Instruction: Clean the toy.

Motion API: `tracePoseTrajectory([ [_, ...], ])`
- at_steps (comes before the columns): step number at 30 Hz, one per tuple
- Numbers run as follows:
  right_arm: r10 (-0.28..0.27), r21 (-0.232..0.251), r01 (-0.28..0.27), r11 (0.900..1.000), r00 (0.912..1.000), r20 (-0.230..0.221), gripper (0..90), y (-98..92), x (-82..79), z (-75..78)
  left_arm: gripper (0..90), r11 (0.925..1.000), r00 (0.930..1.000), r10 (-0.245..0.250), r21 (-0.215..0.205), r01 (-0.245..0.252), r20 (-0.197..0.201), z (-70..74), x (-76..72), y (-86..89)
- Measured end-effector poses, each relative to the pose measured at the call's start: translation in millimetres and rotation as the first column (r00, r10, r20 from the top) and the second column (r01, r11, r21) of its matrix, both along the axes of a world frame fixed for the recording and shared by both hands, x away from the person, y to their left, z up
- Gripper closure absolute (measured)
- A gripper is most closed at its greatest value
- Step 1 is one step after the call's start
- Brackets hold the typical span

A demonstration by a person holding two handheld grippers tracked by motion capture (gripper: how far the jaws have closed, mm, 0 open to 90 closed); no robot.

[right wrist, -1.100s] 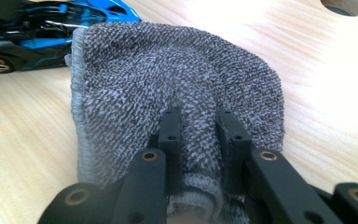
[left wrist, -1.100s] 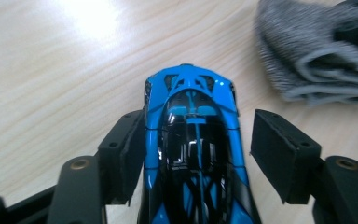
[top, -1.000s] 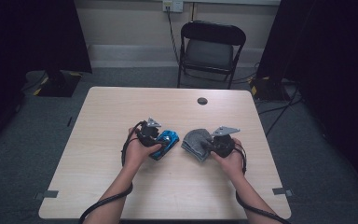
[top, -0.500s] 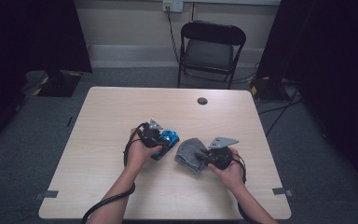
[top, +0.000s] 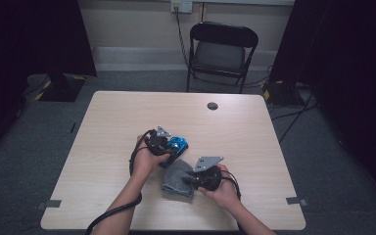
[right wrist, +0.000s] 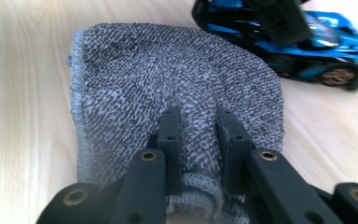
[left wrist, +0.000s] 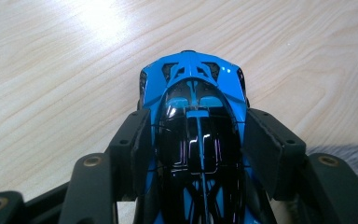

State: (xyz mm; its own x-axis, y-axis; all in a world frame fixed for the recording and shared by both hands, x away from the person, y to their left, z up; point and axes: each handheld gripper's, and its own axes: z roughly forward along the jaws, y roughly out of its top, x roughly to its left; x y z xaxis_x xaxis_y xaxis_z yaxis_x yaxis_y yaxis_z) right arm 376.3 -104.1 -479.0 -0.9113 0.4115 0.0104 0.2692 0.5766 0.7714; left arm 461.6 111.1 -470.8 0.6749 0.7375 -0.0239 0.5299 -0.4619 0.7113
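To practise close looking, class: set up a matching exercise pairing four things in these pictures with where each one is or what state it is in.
Column 1:
1. toy car
2. grey cloth
3. folding chair
4. round black disc

Column 2:
a. on the floor beyond the table
b. pinched in the right gripper
c. between the jaws of the left gripper
d. alone on the far part of the tabletop

Pairs: 1-c, 2-b, 3-a, 4-d
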Motion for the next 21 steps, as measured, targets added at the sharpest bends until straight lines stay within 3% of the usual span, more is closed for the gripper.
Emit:
tracePoseTrajectory([
  [7,0.011,-0.065,-0.011,0.998,0.9999,-0.007,73.8,21.2,13.1,-5.9,43.1,1.0000,1.0000,0.000,0.007,0.000,0.007,-0.1,-1.9,-0.8],
  [21,-0.041,-0.048,0.038,0.998,0.9978,-0.052,74.0,13.1,30.8,-7.0,43.9,1.0000,0.9997,-0.004,0.001,0.004,0.023,-1.1,-3.5,0.5],
])
